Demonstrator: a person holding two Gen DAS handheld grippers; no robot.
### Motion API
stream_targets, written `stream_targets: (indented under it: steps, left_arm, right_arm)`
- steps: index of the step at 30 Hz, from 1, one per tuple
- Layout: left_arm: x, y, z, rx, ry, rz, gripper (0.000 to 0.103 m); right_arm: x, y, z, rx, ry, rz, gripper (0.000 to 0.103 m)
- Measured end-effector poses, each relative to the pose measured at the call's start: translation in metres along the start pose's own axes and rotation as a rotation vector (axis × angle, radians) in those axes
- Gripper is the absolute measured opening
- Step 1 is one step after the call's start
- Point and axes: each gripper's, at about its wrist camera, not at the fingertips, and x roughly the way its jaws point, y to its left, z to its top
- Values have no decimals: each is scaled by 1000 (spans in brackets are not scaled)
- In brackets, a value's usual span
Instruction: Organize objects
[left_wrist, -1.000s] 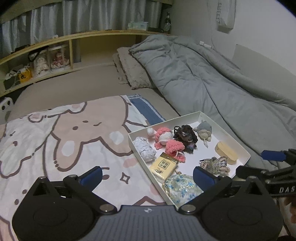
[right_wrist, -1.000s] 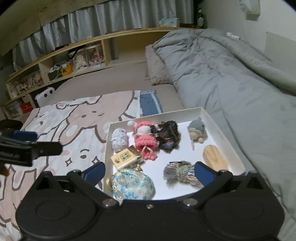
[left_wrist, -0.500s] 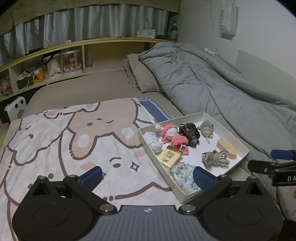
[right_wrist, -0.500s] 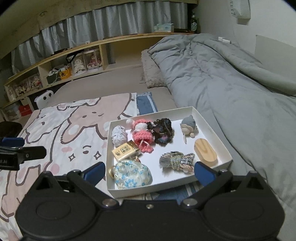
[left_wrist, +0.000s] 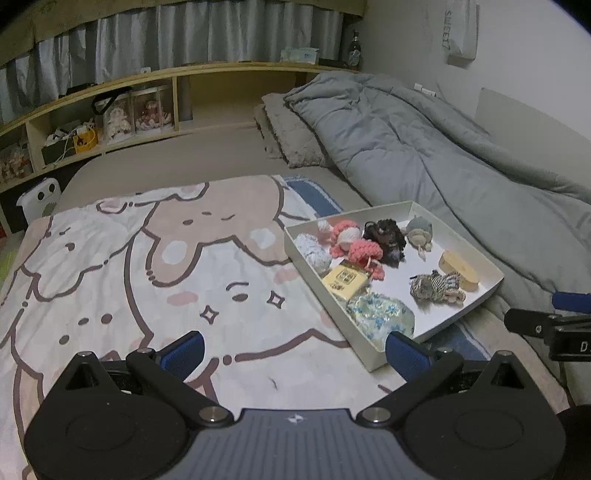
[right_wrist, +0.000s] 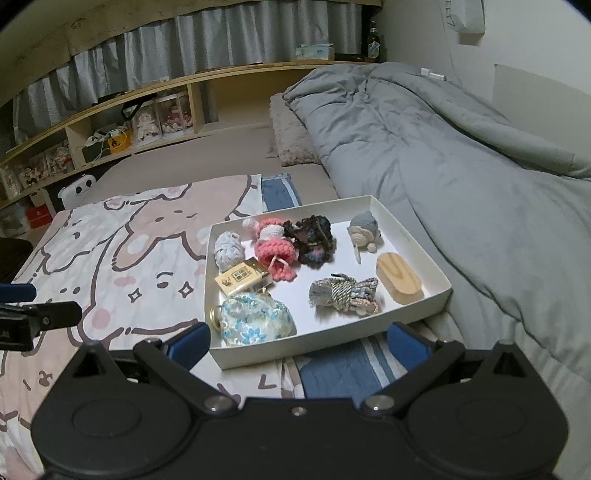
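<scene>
Both grippers, left gripper (left_wrist: 293, 349) and right gripper (right_wrist: 299, 341), hang wide open and empty near the white tray (right_wrist: 441, 284); its soft, light crocheted toys (right_wrist: 275, 249) likely suit a mid-body pinch.

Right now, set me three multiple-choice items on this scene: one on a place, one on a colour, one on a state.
1. Where does the floral pouch lie in the white tray?
A. near-left corner
B. far-right corner
C. outside it

2. What colour is the knitted doll beside the dark yarn bundle?
A. green
B. pink
C. yellow

3. How do the right gripper and the left gripper stand?
A. both open and empty
B. both shut on toys
C. one holds the tray

Key: 1 A, the pouch fills the corner nearest the right camera, on its left. 2 B, its yarn is pink. 3 A, each pair of blue pads stands wide apart with nothing between.
</scene>
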Motion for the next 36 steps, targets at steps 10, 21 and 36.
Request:
stream_targets:
  steps: [10, 21, 36]
  left_arm:
    - [2, 2, -10, -18, 8, 4, 103]
    - [0, 8, -11, -37, 7, 27, 103]
    - [0, 11, -11, -44, 6, 25, 103]
  right_arm:
    - [1, 7, -6, -22, -1, -8, 103]
    - [-2, 0, -9, 42, 6, -10, 103]
    - [-2, 6, -8, 14, 5, -19, 103]
